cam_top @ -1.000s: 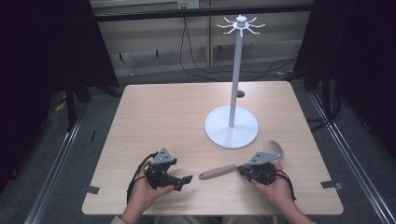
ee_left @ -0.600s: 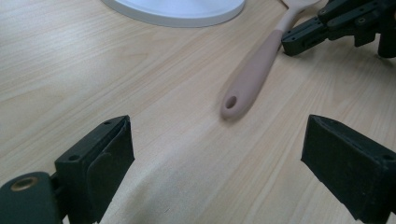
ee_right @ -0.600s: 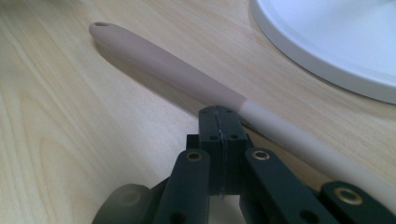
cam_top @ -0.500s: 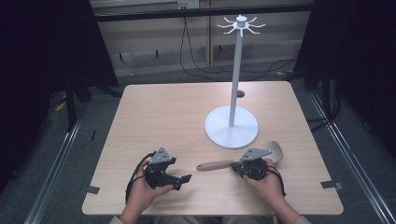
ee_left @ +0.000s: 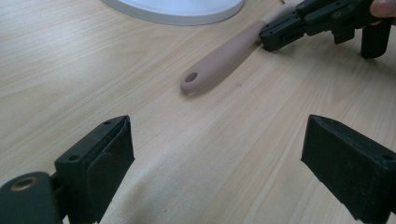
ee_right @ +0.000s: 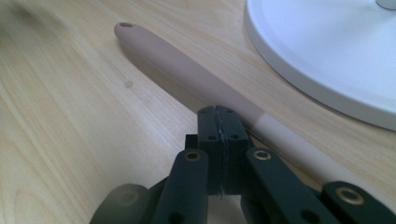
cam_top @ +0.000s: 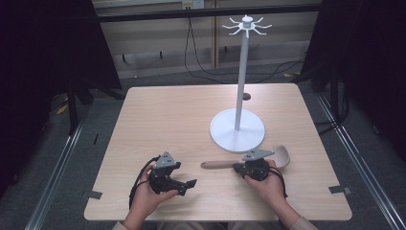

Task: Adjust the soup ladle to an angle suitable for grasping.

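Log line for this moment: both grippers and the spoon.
left gripper: open, idle | right gripper: shut, fingers beside handle | spoon: flat on table by stand base

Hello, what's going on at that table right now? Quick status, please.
Left gripper open, idle on table. Right gripper shut, empty, beside spoon handle. Spoon flat on table, near white stand. Nothing in the way.

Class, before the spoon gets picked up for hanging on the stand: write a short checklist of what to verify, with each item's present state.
1. Spoon lies flat on the table: ok.
2. Hanging hole in the handle end unblocked: ok.
3. Right gripper gripping the spoon: not ok, jaws shut beside the handle, empty.
4. Left gripper open and empty: ok.
5. Stand upright, hooks free: ok.
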`<control>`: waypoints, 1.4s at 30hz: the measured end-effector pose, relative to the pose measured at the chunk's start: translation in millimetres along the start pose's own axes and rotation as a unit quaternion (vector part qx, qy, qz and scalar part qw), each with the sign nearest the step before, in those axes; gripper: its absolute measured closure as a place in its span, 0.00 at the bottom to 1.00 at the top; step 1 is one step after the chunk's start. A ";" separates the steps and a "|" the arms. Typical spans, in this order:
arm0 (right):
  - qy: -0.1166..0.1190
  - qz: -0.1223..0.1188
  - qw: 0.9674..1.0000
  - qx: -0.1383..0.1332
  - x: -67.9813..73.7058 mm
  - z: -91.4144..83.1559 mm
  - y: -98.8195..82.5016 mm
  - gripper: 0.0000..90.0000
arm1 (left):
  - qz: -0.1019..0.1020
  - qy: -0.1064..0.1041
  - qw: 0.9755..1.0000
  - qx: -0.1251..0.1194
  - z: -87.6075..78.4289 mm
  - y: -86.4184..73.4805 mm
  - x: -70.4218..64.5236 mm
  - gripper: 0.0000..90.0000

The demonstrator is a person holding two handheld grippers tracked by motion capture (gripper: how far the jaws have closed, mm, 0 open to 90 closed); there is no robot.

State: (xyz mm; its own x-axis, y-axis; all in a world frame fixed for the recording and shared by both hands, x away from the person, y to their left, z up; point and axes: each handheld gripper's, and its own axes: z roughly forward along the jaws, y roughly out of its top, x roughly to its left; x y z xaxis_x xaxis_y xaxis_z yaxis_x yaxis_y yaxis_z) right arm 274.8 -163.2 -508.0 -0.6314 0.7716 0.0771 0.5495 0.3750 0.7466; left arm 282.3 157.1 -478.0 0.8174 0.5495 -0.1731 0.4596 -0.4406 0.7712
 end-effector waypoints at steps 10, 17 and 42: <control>0.001 0.006 1.000 -0.003 -3.3 9.6 7.6 0.99 | -0.001 -0.002 1.000 0.001 -0.2 -0.5 0.8 0.10; 0.009 0.002 1.000 0.001 -3.6 12.2 10.7 0.98 | -0.003 -0.002 1.000 0.001 0.0 -1.1 1.2 0.10; 0.031 -0.097 0.991 0.087 -18.8 -12.5 34.2 0.87 | -0.003 -0.004 1.000 0.003 0.7 -2.3 0.0 0.10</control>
State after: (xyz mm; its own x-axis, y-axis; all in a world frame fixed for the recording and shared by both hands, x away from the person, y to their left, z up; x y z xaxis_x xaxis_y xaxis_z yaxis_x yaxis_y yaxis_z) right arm 298.5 -171.3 -475.7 -0.7634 0.6458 -0.0124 0.4973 0.6000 0.6266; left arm 281.4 157.6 -480.1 0.8173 0.5464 -0.1828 0.4664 -0.4411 0.7668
